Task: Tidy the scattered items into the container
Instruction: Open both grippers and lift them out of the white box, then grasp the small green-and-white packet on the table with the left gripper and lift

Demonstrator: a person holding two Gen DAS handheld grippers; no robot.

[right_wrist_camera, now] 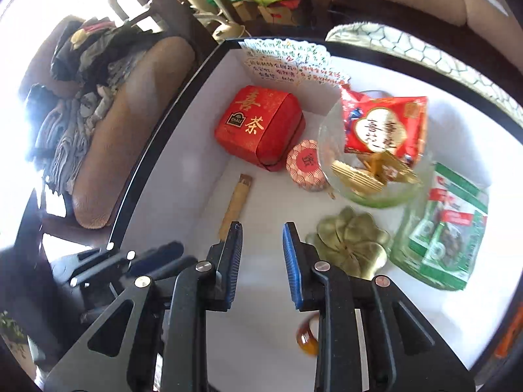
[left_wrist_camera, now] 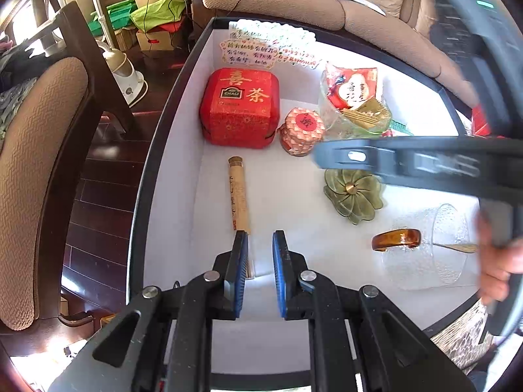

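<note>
Hovering over the white-lined box (left_wrist_camera: 183, 150), both claws empty.
Left claw (left_wrist_camera: 260, 238) nearly clenched, its tip beside the paper tube (left_wrist_camera: 239, 196); right claw (right_wrist_camera: 263, 232) parted, green flower dish (right_wrist_camera: 351, 245) just right.
</note>
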